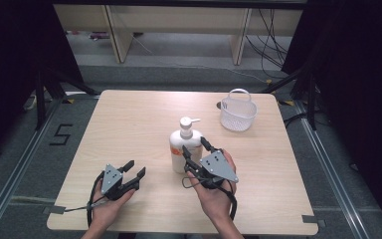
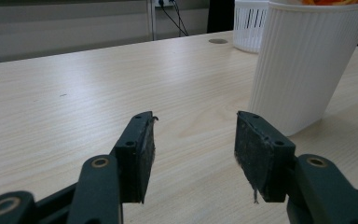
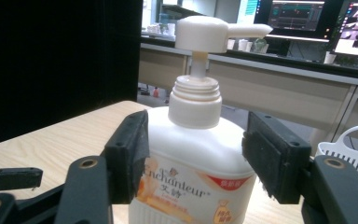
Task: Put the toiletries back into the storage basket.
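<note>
High view: the pump bottle (image 1: 185,145) stands upright near the middle of the counter (image 1: 129,119), and the white basket (image 1: 238,110) sits behind it and to its right, well apart. The right hand-held gripper (image 1: 196,147) has its jaws spread around the front of the bottle, one on each side. The left hand-held gripper (image 1: 134,169) rests to the left of the bottle, near but not touching, also spread and holding nothing.

Left gripper view: the ribbed white base of the bottle (image 2: 303,65) stands just right of the open jaws. If this hand drifts toward it, a jaw may push the bottle before the other side holds it.

Right gripper view: the jaws stand at the shoulder of the bottle (image 3: 191,168), the left pad (image 3: 129,154) seems touching, the right one with a gap. I think closing this high on the smooth curved shoulder could let the bottle slip down, or tip it toward the basket (image 3: 349,156)
</note>
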`<control>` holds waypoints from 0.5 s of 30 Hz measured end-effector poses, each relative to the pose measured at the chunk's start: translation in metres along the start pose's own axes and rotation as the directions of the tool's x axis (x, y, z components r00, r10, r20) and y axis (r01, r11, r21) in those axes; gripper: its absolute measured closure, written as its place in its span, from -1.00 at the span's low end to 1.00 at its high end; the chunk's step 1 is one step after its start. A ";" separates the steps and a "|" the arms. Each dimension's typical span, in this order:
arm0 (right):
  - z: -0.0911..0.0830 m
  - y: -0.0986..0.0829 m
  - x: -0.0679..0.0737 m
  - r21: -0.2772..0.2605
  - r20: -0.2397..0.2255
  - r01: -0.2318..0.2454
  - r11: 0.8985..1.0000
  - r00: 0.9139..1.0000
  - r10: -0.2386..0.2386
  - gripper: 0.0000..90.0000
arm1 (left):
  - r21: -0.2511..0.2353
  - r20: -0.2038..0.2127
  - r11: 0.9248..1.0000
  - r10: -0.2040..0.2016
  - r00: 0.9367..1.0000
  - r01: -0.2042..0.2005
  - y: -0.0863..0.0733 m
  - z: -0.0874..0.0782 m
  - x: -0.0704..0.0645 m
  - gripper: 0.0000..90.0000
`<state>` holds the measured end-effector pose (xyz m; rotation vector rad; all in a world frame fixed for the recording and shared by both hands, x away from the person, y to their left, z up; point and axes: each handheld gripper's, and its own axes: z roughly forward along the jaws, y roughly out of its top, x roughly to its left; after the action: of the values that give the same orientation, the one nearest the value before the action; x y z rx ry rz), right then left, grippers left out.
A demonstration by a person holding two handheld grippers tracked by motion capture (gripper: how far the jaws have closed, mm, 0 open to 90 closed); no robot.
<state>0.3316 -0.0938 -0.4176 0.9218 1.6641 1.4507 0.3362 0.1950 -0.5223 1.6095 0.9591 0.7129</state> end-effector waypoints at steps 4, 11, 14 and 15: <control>0.004 0.005 0.000 -0.004 0.008 0.004 1.000 1.000 -0.004 -0.13 | -0.003 0.002 1.000 0.003 1.000 -0.003 0.000 0.001 0.000 0.04; 0.007 0.011 0.001 -0.025 0.014 0.008 1.000 1.000 -0.008 -0.11 | -0.004 -0.001 1.000 0.002 1.000 -0.002 0.000 0.000 -0.001 0.04; 0.008 0.014 0.002 -0.030 0.018 -0.005 1.000 1.000 0.006 -0.08 | -0.004 0.001 1.000 0.004 1.000 -0.004 0.000 0.000 -0.001 0.04; 0.008 0.014 0.002 -0.031 0.021 -0.002 1.000 1.000 0.002 -0.06 | -0.004 0.002 1.000 0.004 1.000 -0.004 0.000 0.000 -0.001 0.04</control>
<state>0.3387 -0.0863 -0.4041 0.9190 1.6219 1.4592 0.3358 0.1945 -0.5224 1.6088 0.9522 0.7152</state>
